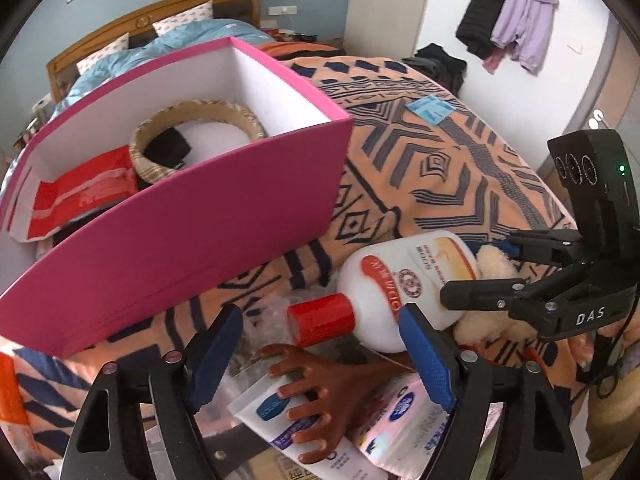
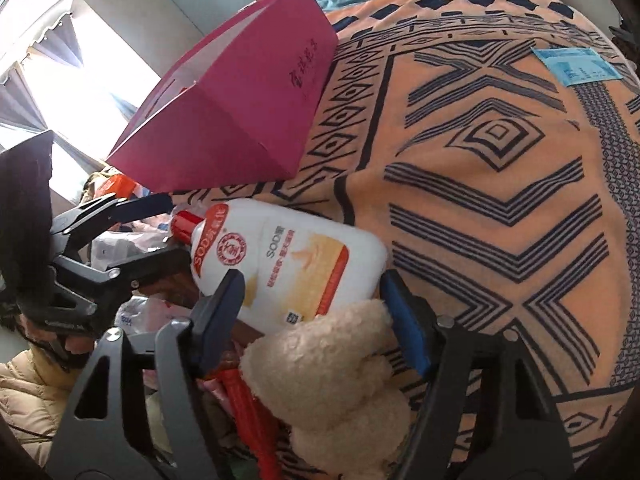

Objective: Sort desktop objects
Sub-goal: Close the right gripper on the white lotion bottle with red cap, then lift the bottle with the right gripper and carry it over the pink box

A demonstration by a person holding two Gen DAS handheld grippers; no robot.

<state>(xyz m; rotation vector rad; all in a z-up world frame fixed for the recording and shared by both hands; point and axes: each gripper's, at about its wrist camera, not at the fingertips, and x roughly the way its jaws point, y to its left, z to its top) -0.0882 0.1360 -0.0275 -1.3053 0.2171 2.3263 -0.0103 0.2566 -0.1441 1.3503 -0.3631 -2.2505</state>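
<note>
Left wrist view: at nine o'clock a pink box (image 1: 168, 216) stands on the blanket (image 1: 440, 168), holding a red packet (image 1: 84, 196) and a woven ring (image 1: 196, 136). At six o'clock the left gripper (image 1: 320, 354) stands partly open, its blue pads astride a brown claw massager (image 1: 320, 392), a white tube (image 1: 296, 428) and the red cap (image 1: 322, 318) of a white bottle (image 1: 404, 284); nothing is gripped. At three o'clock the right gripper (image 1: 476, 270) reaches over the bottle's base and a cream plush (image 1: 496, 292).

Right wrist view: the left gripper (image 2: 168, 228) sits at nine o'clock by the bottle (image 2: 288, 260) cap. At six o'clock the right gripper (image 2: 316, 316) is partly open around the plush (image 2: 340, 376) and bottle base, pads not pressing. A blue packet (image 2: 576, 66) lies at one o'clock.
</note>
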